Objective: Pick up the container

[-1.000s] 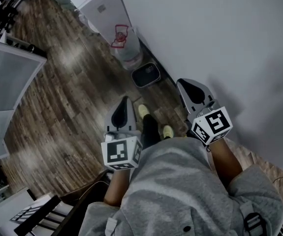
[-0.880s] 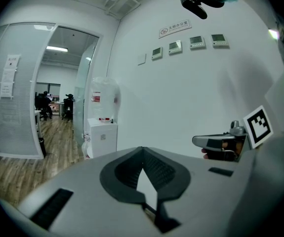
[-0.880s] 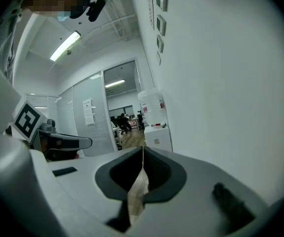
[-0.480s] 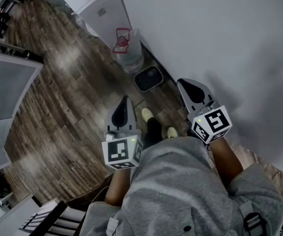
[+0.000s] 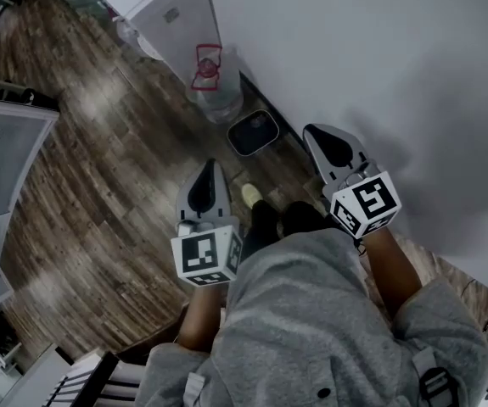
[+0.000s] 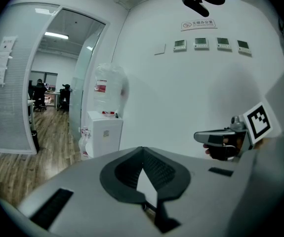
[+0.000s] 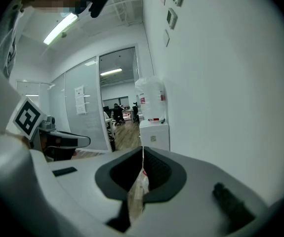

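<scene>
No small container shows in any view. A clear water jug (image 5: 216, 87) with a red tag stands on the wooden floor beside a white water dispenser (image 5: 180, 15). That dispenser (image 6: 104, 135) carries a bottle (image 6: 107, 90) on top. My left gripper (image 5: 207, 166) is held out at waist height, shut, with nothing between its jaws (image 6: 142, 150). My right gripper (image 5: 313, 132) points along the white wall, also shut and empty (image 7: 142, 150). Each gripper shows in the other's view: the right gripper (image 6: 199, 136) and the left gripper (image 7: 84, 141). Both are well short of the jug.
A dark, flat, square object (image 5: 253, 132) lies on the floor by the wall, just ahead of the person's yellow shoe (image 5: 250, 195). A glass partition (image 5: 6, 142) stands on the left. The white wall (image 5: 379, 49) runs along the right. An open doorway (image 6: 58, 88) leads to an office.
The person has stepped forward: one yellow shoe is now hidden under the body. Both grippers have drifted slightly up the picture and stay shut.
</scene>
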Tool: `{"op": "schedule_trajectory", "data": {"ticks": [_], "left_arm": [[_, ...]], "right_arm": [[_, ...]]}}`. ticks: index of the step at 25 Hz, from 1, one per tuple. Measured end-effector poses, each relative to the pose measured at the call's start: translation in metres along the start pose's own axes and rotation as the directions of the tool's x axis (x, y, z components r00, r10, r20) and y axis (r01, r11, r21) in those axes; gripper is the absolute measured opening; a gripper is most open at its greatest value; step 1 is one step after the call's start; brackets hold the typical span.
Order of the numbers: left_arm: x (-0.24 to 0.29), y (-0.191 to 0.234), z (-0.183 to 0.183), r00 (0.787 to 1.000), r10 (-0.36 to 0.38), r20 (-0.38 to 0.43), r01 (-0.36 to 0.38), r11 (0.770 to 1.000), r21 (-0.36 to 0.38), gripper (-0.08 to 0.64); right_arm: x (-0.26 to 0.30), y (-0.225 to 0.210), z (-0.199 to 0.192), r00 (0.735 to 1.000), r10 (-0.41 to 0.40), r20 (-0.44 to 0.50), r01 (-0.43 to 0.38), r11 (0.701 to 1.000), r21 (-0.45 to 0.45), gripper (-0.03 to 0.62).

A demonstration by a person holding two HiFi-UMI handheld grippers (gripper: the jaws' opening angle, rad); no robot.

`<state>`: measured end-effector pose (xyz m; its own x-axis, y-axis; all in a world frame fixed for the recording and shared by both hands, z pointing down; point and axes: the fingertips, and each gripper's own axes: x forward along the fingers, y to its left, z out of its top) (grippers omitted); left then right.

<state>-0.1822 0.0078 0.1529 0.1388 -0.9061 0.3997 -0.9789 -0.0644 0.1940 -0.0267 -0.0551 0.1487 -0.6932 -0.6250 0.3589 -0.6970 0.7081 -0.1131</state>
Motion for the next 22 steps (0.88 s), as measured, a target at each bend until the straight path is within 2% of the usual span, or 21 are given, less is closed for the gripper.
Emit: {"op": "schedule_trajectory", "data": {"ticks": [10, 17, 20, 22], "left_arm": [[0.026, 0.019, -0.006, 1.000, -0.001, -0.028, 0.000, 0.999, -0.032, 0.013], [0.054, 0.023, -0.014, 0.998, 0.032, -0.061, -0.035, 0.998, -0.052, 0.014], [0.071, 0.027, -0.024, 0.995, 0.065, -0.081, -0.069, 0.997, -0.046, 0.014], [0.083, 0.025, -0.034, 0.992, 0.081, -0.096, -0.086, 0.995, -0.050, 0.014]], "right_arm": [[0.036, -0.007, 0.011, 0.999, 0.024, -0.033, -0.025, 0.999, -0.029, 0.026], [0.071, -0.031, 0.024, 0.995, 0.091, -0.029, -0.093, 0.994, -0.063, 0.026], [0.091, -0.050, 0.014, 0.994, 0.103, -0.043, -0.105, 0.993, -0.059, 0.026], [0.099, -0.064, -0.001, 0.992, 0.110, -0.055, -0.111, 0.994, -0.021, 0.026]]}}
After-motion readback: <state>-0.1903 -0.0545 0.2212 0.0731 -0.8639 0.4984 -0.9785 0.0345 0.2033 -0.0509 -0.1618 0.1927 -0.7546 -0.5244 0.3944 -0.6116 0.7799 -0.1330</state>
